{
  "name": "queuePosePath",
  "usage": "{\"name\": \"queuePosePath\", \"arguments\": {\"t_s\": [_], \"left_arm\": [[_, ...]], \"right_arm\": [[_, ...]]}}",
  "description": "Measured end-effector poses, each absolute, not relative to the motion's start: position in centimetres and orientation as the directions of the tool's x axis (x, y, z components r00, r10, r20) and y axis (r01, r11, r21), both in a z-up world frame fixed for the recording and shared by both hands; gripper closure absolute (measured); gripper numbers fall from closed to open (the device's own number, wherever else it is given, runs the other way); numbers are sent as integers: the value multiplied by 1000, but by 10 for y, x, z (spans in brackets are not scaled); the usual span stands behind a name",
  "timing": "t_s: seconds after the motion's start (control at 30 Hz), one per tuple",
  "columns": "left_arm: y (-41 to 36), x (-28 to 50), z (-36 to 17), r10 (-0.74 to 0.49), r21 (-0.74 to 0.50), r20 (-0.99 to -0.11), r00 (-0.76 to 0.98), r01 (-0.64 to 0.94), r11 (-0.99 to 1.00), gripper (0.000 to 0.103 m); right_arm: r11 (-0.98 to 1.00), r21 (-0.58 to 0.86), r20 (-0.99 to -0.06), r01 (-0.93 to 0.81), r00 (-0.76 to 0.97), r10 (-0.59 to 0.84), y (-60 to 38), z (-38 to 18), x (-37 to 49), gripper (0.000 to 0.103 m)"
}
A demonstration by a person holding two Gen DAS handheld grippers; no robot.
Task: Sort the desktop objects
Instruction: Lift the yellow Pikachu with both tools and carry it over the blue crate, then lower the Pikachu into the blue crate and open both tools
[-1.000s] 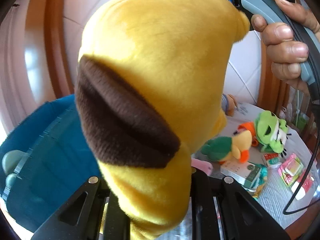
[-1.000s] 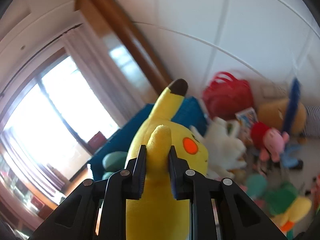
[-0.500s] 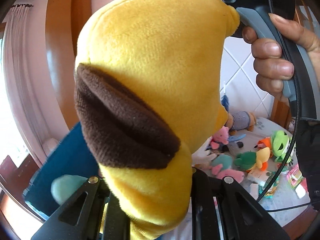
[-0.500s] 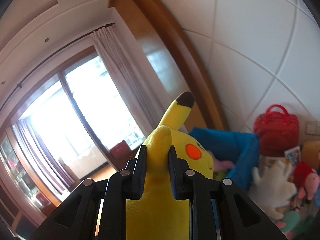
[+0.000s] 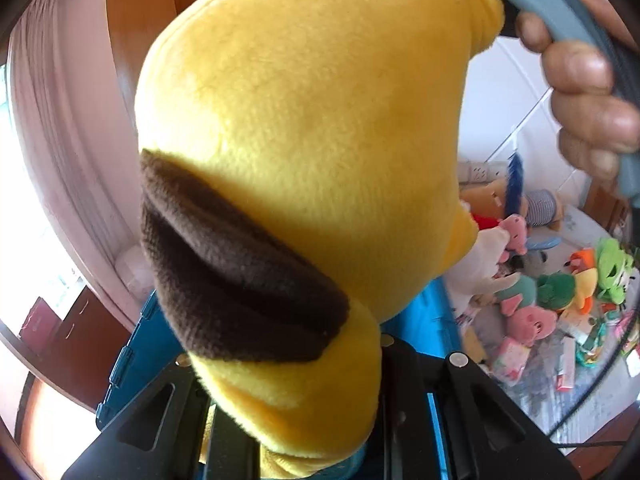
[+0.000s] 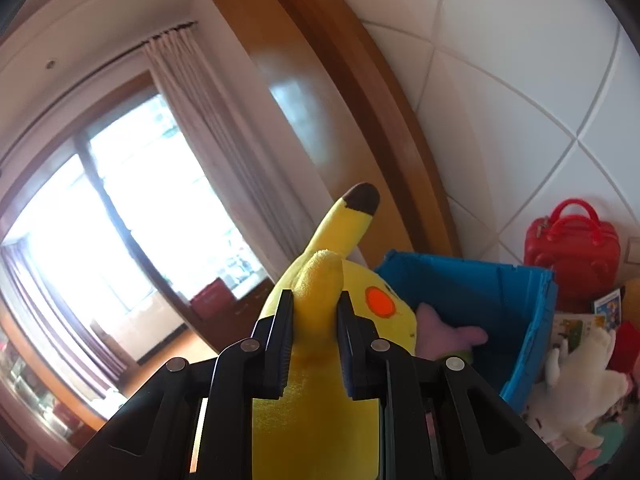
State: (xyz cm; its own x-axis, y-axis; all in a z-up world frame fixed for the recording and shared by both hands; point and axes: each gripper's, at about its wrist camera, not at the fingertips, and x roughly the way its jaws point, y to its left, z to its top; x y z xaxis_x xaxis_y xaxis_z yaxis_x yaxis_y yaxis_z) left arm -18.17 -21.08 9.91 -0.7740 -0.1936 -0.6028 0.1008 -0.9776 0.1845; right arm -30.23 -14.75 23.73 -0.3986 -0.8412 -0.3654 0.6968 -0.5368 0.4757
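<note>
Both tools carry one yellow plush (image 6: 344, 280) between them, up in the air. The right tool (image 6: 314, 320) is clamped on a small yellow limb of it, pads pressed into the fabric on both sides. The left tool (image 5: 296, 420) grips the plush low down, below a brown stripe, and the yellow body fills most of its view.

Compared with a second ago, the scene behind the plush has swung. In the right view the blue bin (image 6: 532, 320) has come closer and now sits just beyond the plush's head, its inside open to view with a pink toy (image 6: 448, 334) in it. In the left view the worktop (image 5: 592, 396) with its scatter of toys has slid to the right edge, and the bin's wall shows below the plush. The right hand (image 5: 588, 92) on its grey handle stays at the upper right.

So the plush is being carried away from the pile and toward the bin, likely to be dropped in; it is not yet over the opening.
</note>
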Motion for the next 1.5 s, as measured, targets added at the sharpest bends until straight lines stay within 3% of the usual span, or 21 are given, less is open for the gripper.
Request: {"name": "queuePosePath", "arguments": {"t_s": [0.2,0.3,0.37,0.4,0.5,0.6,0.73,0.8,0.93,1.07,1.3,1.5], "left_arm": [[-232,-217,75,-251,209,-642,-724,150,-966,75],[-243,-228,66,-289,232,-654,-700,179,-956,69],[-245,-231,58,-298,241,-660,-689,181,-954,62],[-246,-233,52,-295,239,-668,-683,178,-954,62],[-252,-233,44,-300,231,-694,-654,192,-954,61],[-239,-230,45,-345,295,-644,-683,194,-935,60],[-232,-216,48,-317,264,-627,-711,189,-946,59],[-231,-209,57,-347,286,-588,-731,213,-934,47],[-232,-199,97,-376,315,-475,-796,245,-917,0],[-224,-198,110,-409,360,-426,-807,264,-895,0],[-222,-183,105,-410,314,-413,-813,296,-902,0],[-227,-155,110,-447,259,-378,-811,371,-892,0]], "right_arm": [[-626,459,-441,630,-451,-776,-171,210,-339,81],[-664,476,-469,577,-472,-747,-168,197,-357,51],[-676,459,-456,576,-500,-736,-163,198,-355,24],[-689,429,-453,585,-520,-724,-161,200,-350,20],[-705,363,-445,609,-552,-705,-154,201,-329,19],[-701,337,-433,628,-557,-708,-148,200,-309,16],[-674,356,-402,647,-545,-736,-132,196,-284,16],[-663,363,-376,654,-549,-747,-122,197,-271,16],[-639,378,-319,670,-554,-769,-105,204,-250,12],[-623,387,-272,680,-561,-782,-90,213,-234,12],[-641,346,-194,686,-615,-764,-59,217,-198,4],[-701,291,-177,652,-683,-709,-41,195,-170,4]]}}
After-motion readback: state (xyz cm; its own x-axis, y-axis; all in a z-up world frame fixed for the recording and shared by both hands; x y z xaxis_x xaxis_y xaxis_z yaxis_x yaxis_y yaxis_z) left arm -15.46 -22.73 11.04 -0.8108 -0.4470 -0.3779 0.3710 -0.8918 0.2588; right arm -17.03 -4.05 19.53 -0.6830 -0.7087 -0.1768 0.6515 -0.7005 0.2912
